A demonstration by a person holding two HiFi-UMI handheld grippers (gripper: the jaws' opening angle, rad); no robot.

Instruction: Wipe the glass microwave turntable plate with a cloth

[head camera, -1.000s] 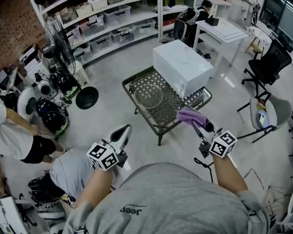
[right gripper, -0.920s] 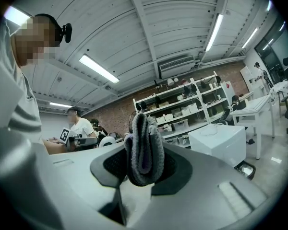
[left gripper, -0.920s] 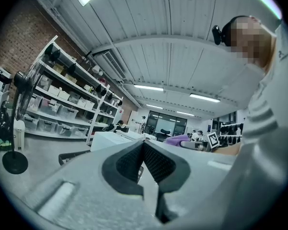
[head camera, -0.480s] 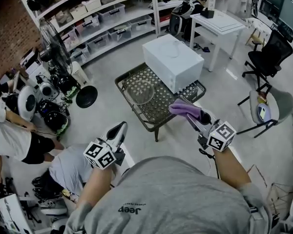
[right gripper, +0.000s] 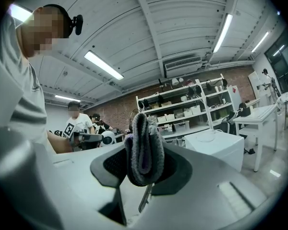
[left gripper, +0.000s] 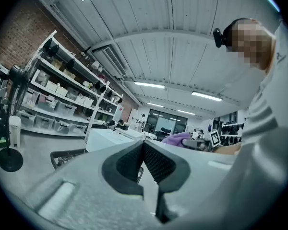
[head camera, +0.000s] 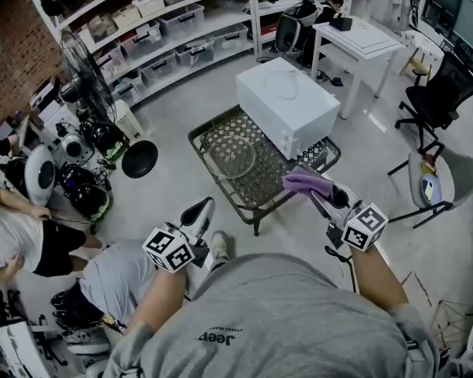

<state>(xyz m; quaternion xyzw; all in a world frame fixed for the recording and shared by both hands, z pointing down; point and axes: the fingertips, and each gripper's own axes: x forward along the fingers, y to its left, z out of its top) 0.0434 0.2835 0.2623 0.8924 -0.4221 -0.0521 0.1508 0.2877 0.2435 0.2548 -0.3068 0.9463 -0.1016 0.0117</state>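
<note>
Mesh worktop [head camera: 262, 189] had the glass plate [head camera: 231, 157] beside the microwave [head camera: 288, 105]; near the microwave your right gripper's [right gripper: 143, 163] fingers clamped the cloth [head camera: 306, 182], left gripper's [head camera: 202, 209] fingers were together.

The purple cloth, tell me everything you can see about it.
The purple cloth looks soft and fleecy, folded into a thick bunch, greyish on its outer layers in the right gripper view. It is pinched between the fingers of the right gripper, sticking up past them, clear of the round glass plate on the black mesh table.
</note>
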